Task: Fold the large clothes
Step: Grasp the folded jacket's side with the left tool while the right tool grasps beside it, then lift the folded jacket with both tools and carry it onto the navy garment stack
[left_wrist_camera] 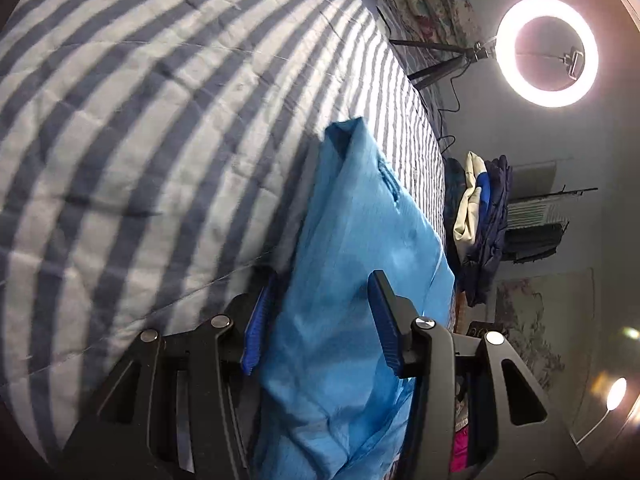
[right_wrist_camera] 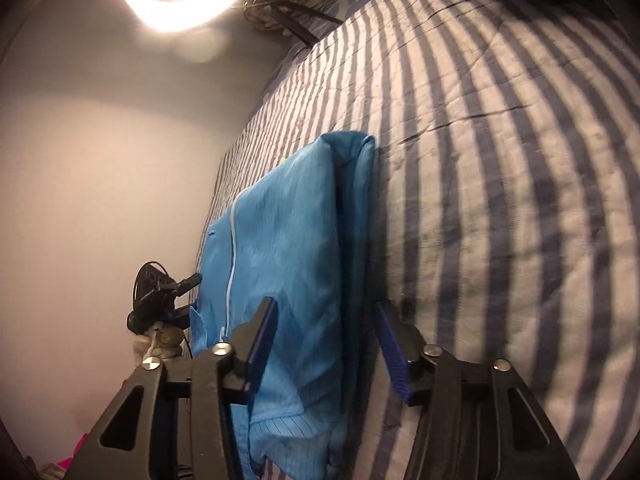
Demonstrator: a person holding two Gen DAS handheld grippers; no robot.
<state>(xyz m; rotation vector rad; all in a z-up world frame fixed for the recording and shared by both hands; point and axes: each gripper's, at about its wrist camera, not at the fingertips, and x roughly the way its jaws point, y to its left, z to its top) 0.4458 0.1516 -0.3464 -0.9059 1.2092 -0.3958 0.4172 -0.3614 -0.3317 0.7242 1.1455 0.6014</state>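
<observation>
A folded light-blue garment (left_wrist_camera: 352, 240) lies on the striped bed cover (left_wrist_camera: 140, 140), near its edge. My left gripper (left_wrist_camera: 320, 320) straddles the near end of the garment. Its blue pads (left_wrist_camera: 386, 320) stand apart with their inner faces showing, and the cloth lies loosely between them. In the right wrist view the same garment (right_wrist_camera: 288, 248), with a pale zip line, runs away from me along the bed cover (right_wrist_camera: 500, 160). My right gripper (right_wrist_camera: 326, 344) is open around its near end, with a dark gap between the cloth and the right pad (right_wrist_camera: 394, 356).
A lit ring light (left_wrist_camera: 546, 52) on a tripod stands beyond the bed edge. Dark blue and cream clothes (left_wrist_camera: 484, 220) hang beside it. The other gripper's black body (right_wrist_camera: 158, 296) shows past the garment's left side, in front of a plain wall (right_wrist_camera: 80, 160).
</observation>
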